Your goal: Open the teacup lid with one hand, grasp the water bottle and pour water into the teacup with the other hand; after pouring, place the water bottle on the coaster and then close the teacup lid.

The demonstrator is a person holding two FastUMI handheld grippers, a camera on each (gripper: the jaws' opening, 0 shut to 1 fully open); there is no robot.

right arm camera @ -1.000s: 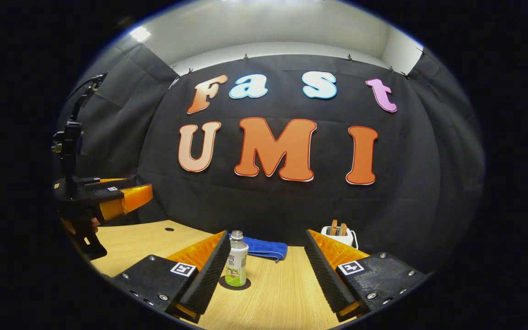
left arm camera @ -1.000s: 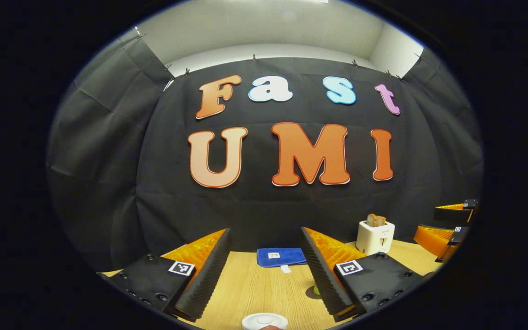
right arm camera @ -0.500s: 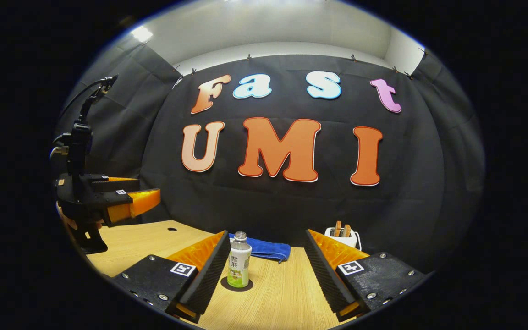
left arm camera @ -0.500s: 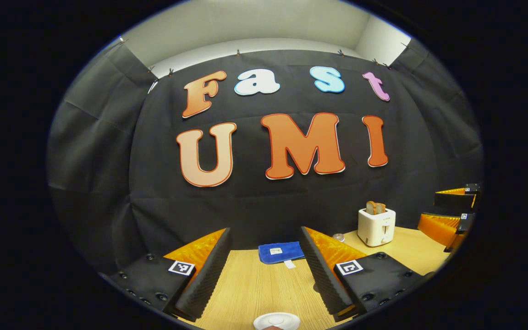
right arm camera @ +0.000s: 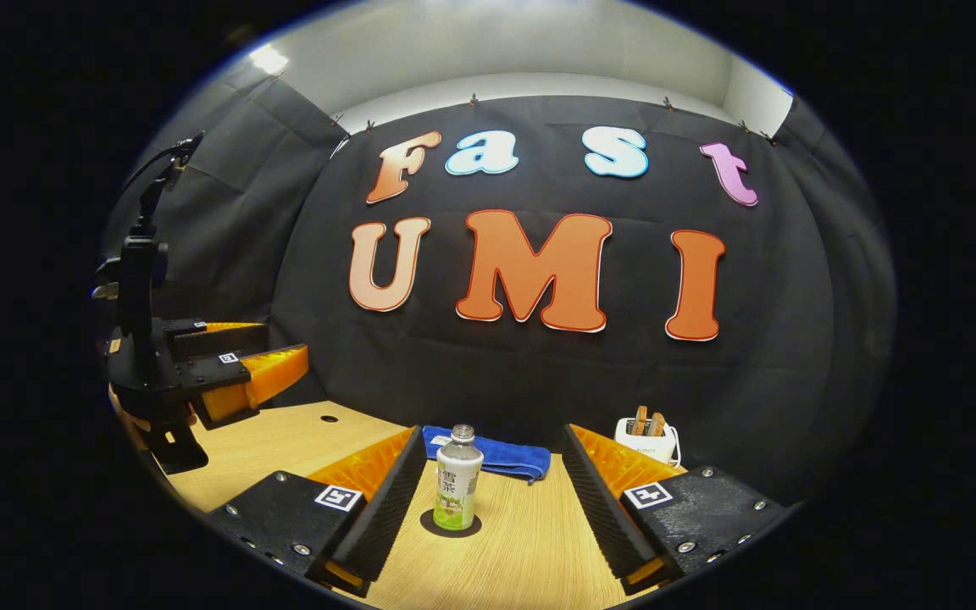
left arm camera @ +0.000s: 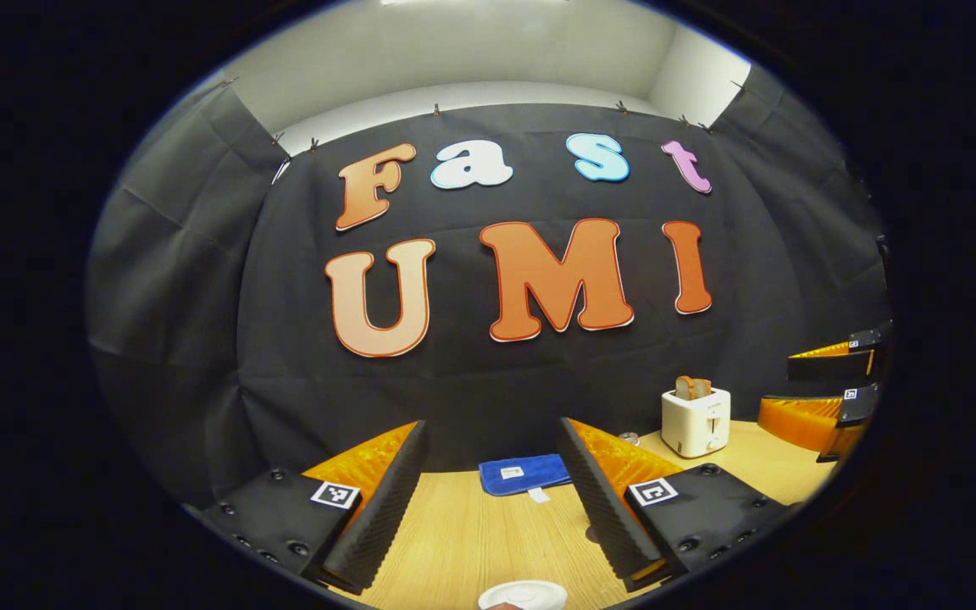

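The water bottle (right arm camera: 458, 479), clear with a green-and-white label, stands upright on a dark round coaster (right arm camera: 451, 524). In the right gripper view it shows in the gap of my right gripper (right arm camera: 494, 434), nearer the left finger. That gripper is open and touches nothing. The teacup's white lid (left arm camera: 522, 596) peeks in at the bottom edge of the left gripper view, below my open left gripper (left arm camera: 492, 430). The cup under the lid is hidden. Farther off, the left gripper (right arm camera: 280, 347) hangs above the table's left side, and the right gripper (left arm camera: 780, 385) is at the far right.
A folded blue cloth (left arm camera: 524, 474) (right arm camera: 488, 453) lies at the back of the wooden table (right arm camera: 530, 551). A white toaster (left arm camera: 695, 419) (right arm camera: 647, 434) with bread slices stands at the back right. The table (left arm camera: 463, 542) has a small hole (right arm camera: 329, 418) at its left.
In the right gripper view the bottle has drifted from beside the left finger into the gap. In the left gripper view the lid has slid right and lower. Both grippers stay open.
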